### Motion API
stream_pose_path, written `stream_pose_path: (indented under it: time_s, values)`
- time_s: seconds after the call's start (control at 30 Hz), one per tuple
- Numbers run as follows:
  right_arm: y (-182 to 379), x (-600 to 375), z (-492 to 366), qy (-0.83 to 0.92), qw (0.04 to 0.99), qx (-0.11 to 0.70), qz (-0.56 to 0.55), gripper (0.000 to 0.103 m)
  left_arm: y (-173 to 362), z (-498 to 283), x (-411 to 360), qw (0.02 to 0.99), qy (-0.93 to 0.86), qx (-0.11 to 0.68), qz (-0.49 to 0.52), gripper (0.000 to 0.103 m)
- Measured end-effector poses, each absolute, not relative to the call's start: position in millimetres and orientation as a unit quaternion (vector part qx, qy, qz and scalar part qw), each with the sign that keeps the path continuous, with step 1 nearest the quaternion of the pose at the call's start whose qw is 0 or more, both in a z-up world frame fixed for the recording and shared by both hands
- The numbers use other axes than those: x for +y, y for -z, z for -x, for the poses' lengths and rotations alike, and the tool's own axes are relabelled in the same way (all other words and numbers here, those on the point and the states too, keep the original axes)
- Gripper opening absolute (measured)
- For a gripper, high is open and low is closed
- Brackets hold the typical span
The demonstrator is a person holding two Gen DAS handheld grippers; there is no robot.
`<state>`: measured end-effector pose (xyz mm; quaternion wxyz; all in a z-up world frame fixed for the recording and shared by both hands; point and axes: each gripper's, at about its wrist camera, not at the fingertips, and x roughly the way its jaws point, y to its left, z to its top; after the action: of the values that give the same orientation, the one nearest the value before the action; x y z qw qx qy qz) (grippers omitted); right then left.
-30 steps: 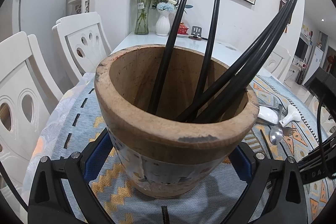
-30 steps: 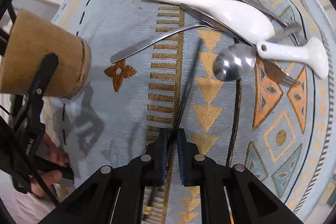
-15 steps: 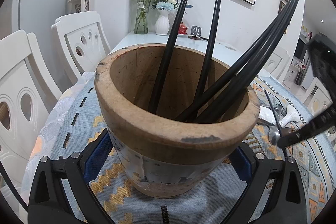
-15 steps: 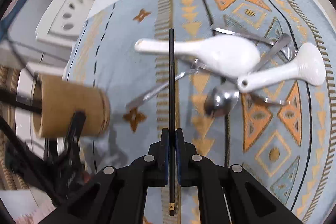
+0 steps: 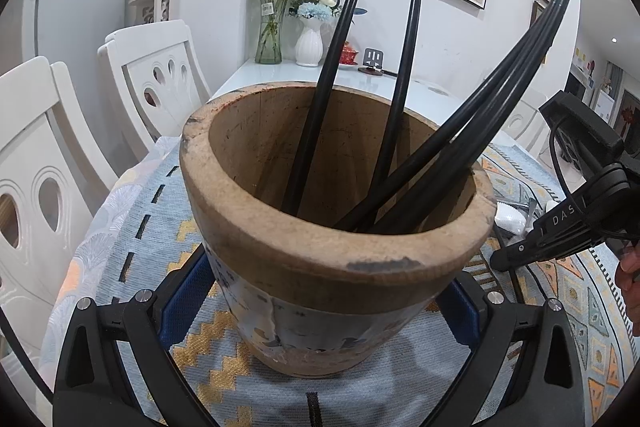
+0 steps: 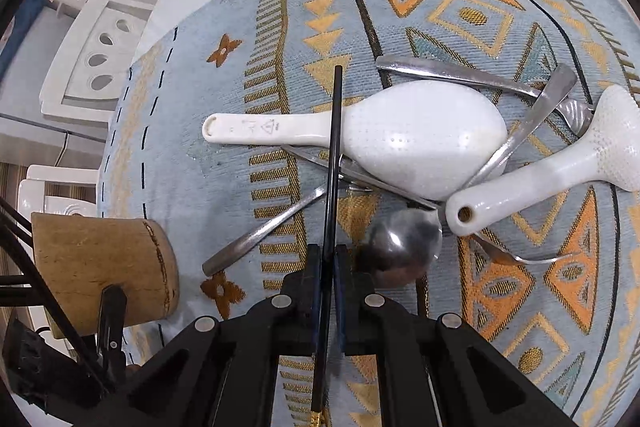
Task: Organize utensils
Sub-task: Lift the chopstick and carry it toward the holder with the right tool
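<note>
Steadying the wooden holder point(image 5: 336, 251) at frame centre, the left gripper point(image 5: 320, 307) clasps its base. In the right wrist view that holder point(image 6: 100, 267) sits lower left of the right gripper point(image 6: 328, 259), whose jaws pinch one black chopstick point(image 6: 334, 147), its length running straight up the frame, lifted above the spoons point(image 6: 420, 139).

- I note the left gripper point(image 5: 320, 307): black angular frame, blue pads, silver screws.
- I note the right gripper point(image 6: 327, 267): matching black frame, silver screws; white "DAS" lettering and black cable visible.
</note>
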<state>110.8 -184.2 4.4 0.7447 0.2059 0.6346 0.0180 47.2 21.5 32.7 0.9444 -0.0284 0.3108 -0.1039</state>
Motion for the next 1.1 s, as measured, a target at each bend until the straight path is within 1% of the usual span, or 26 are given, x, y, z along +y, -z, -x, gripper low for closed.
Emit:
stream_pose_path:
  time_s: [0.23,0.67,1.1]
  values:
    - [-4.0,-192.8,-104.6,-0.025,0.749,0.623,-0.225,0.005,-31.7,-48.5,20.4,0.943,0.102,0.315,0.026,0.100]
    - [-4.6,-190.7,-97.4,-0.028,0.766,0.605,-0.215,0.005,-32.7,-51.0,22.0,0.943,0.102,0.316,0.026,0.100]
    - [-3.2,-190.6,-97.9,-0.028,0.765,0.606,-0.216,0.005,-32.8,-51.0,22.0,0.943,0.102,0.316,0.026,0.100]
